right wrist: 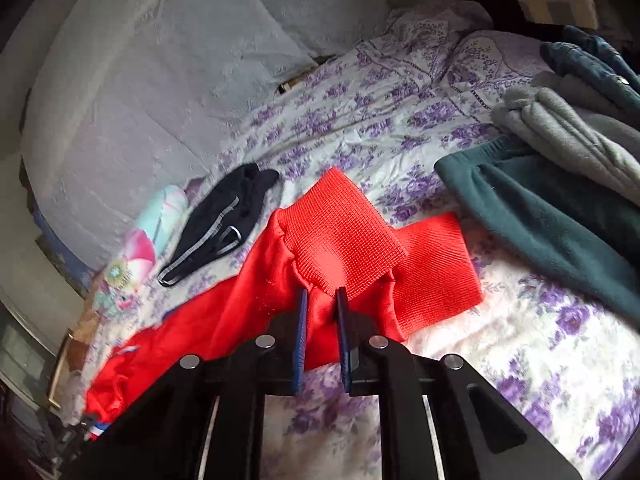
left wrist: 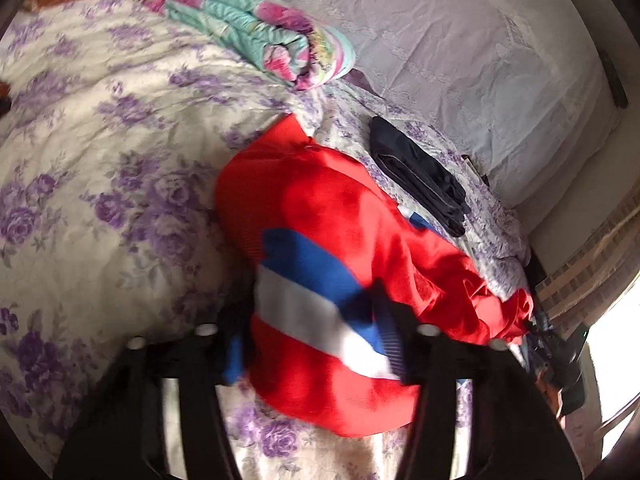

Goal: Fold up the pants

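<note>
Both grippers clamp the red pants [right wrist: 336,232] on the bed [right wrist: 520,360]: my right gripper [right wrist: 322,300] pinches the cuffs; only my left gripper [left wrist: 316,332] view shows the striped end.

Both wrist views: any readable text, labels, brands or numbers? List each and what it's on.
None readable in either view.
Red pants: blue and white stripes only, no lettering visible.
Black folded garment: grey trim, no print visible.
Rolled floral blanket: a small patch near its end could be a label or pattern; too blurred to tell.
Purple-flowered bedsheet: pattern only.
</note>
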`<action>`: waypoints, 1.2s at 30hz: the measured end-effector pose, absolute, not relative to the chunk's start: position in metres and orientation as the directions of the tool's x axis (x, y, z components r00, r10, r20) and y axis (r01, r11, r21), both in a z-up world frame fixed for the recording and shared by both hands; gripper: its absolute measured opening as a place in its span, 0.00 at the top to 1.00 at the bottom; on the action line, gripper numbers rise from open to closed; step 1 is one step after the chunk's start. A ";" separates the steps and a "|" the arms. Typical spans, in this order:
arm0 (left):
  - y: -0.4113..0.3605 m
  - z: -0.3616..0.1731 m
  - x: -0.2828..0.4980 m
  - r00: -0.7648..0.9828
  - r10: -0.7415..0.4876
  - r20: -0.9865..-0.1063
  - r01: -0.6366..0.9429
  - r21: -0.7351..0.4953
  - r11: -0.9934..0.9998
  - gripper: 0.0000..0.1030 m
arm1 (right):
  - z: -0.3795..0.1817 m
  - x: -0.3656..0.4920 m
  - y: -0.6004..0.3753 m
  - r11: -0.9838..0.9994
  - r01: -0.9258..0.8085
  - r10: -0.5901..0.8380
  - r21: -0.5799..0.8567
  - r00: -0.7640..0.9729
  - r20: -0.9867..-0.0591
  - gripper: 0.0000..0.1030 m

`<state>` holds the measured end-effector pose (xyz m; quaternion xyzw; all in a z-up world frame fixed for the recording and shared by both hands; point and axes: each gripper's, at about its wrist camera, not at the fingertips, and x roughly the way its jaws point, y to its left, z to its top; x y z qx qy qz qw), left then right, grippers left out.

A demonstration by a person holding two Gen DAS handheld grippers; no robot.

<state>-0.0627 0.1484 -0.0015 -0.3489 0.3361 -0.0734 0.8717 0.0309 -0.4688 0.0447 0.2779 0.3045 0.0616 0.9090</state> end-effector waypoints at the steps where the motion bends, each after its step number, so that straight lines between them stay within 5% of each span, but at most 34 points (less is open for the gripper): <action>1: 0.159 -0.003 -0.062 0.755 -0.415 -0.508 -0.100 -0.714 0.693 0.70 | 0.053 0.017 -0.473 0.822 0.042 0.296 0.569 0.820 -0.489 0.86; 5: 0.183 0.026 -0.067 0.741 -0.479 -0.470 -0.065 -0.760 0.646 0.76 | 0.087 -0.038 -0.487 0.781 -0.028 0.370 0.624 0.825 -0.427 0.86; 9: 0.190 0.061 -0.079 0.737 -0.499 -0.456 -0.010 -0.745 0.667 0.73 | 0.099 -0.078 -0.509 0.733 -0.010 0.436 0.680 0.774 -0.459 0.86; 10: 0.193 0.061 -0.081 0.730 -0.489 -0.478 -0.030 -0.737 0.675 0.68 | 0.096 -0.087 -0.513 0.748 0.016 0.423 0.664 0.759 -0.495 0.86; 12: 0.199 0.051 -0.088 0.712 -0.428 -0.556 -0.124 -0.701 0.703 0.17 | 0.081 -0.103 -0.519 0.785 0.100 0.357 0.612 0.734 -0.578 0.86; 13: 0.202 0.042 -0.094 0.707 -0.416 -0.572 -0.156 -0.700 0.696 0.14 | 0.068 -0.111 -0.524 0.781 0.138 0.343 0.609 0.720 -0.603 0.86; 18: 0.214 0.015 -0.131 0.705 -0.467 -0.533 -0.151 -0.757 0.635 0.14 | 0.005 -0.144 -0.536 0.687 0.240 0.383 0.686 0.682 -0.623 0.86; 25: 0.172 0.007 -0.133 0.629 -0.595 -0.500 -0.096 -0.810 0.579 0.14 | 0.003 -0.137 -0.532 0.686 0.243 0.380 0.686 0.684 -0.623 0.85; 28: 0.144 -0.008 -0.113 0.561 -0.735 -0.381 -0.065 -0.906 0.419 0.14 | 0.001 -0.135 -0.536 0.661 0.245 0.399 0.709 0.685 -0.609 0.84; 29: 0.141 -0.018 -0.105 0.562 -0.752 -0.344 -0.098 -0.931 0.353 0.15 | -0.001 -0.137 -0.537 0.648 0.246 0.408 0.721 0.687 -0.601 0.84; 34: 0.176 -0.028 -0.084 0.726 -0.647 -0.234 -0.127 -0.970 0.208 0.55 | -0.002 -0.143 -0.540 0.637 0.240 0.419 0.733 0.690 -0.590 0.85; 36: 0.179 -0.020 -0.085 0.728 -0.647 -0.226 -0.092 -0.968 0.235 0.85 | -0.003 -0.145 -0.539 0.642 0.234 0.422 0.730 0.687 -0.592 0.85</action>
